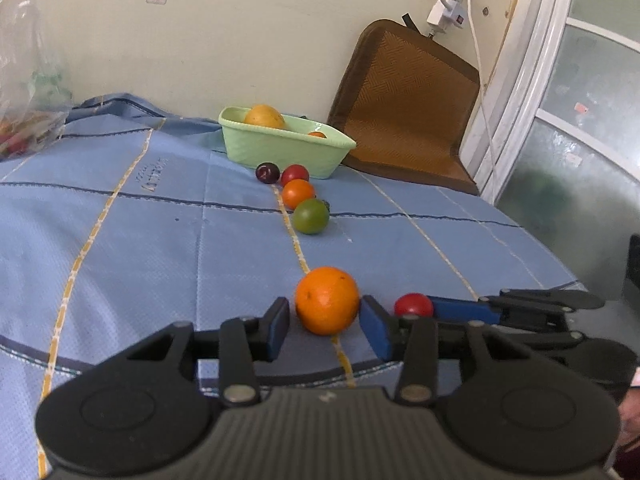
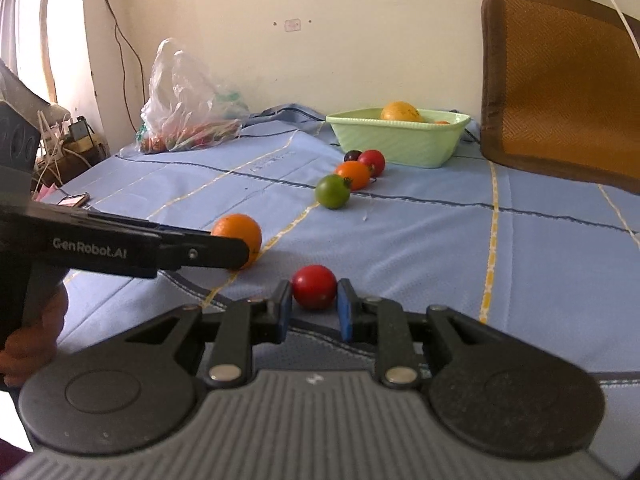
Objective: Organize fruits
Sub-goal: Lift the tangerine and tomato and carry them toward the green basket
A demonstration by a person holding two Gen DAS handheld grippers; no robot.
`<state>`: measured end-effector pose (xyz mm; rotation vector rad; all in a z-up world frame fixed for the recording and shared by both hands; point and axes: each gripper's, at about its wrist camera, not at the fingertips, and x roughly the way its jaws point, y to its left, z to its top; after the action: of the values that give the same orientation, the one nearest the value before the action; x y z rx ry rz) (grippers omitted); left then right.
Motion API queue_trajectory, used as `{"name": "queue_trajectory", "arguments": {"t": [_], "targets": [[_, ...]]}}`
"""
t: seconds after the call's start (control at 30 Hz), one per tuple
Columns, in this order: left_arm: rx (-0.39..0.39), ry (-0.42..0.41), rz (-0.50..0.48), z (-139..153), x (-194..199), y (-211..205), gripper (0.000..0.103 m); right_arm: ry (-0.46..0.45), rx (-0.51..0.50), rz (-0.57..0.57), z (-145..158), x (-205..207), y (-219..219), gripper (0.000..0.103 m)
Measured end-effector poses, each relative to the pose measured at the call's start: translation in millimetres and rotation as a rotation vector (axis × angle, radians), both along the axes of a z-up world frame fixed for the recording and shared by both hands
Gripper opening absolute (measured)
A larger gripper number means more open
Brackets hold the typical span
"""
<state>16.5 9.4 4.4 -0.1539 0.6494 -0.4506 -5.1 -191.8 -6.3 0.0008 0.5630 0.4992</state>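
A large orange (image 1: 327,300) lies on the blue cloth between the fingers of my left gripper (image 1: 325,322), with a small gap on the left side. It also shows in the right wrist view (image 2: 237,232). A red tomato (image 2: 314,287) sits between the fingers of my right gripper (image 2: 313,310), which closely flank it; it also shows in the left wrist view (image 1: 413,305). A light green basket (image 1: 280,146) at the back holds a yellow fruit (image 1: 264,116) and a small orange one. A row of a dark plum (image 1: 267,172), red (image 1: 295,175), orange (image 1: 298,194) and green (image 1: 311,216) fruits leads from the basket.
A clear plastic bag (image 2: 188,112) of produce lies at the back left. A brown woven cushion (image 2: 568,80) leans on the wall at the right. A phone (image 2: 74,200) lies near the left edge of the cloth. A window and power strip stand at the far right.
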Motion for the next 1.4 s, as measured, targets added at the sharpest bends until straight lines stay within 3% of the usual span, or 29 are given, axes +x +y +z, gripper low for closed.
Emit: {"name": "queue_trajectory", "arguments": {"t": [0.23, 0.43, 0.67, 1.1, 1.4], "targets": [[0.081, -0.038, 0.016, 0, -1, -16, 0.043, -0.012, -0.022, 0.000, -1, -2, 3, 0.028], [0.062, -0.044, 0.014, -1, 2, -17, 0.036, -0.016, -0.032, -0.001, -1, -3, 4, 0.028], [0.019, -0.040, 0.009, 0, 2, -10, 0.036, -0.028, -0.060, -0.005, -1, -4, 8, 0.027], [-0.048, -0.004, 0.005, 0, 6, -2, 0.036, -0.011, 0.007, -0.092, 2, 9, 1, 0.027], [-0.080, 0.008, -0.002, -1, 10, 2, 0.036, 0.006, 0.026, -0.084, 2, 16, 2, 0.027]]}}
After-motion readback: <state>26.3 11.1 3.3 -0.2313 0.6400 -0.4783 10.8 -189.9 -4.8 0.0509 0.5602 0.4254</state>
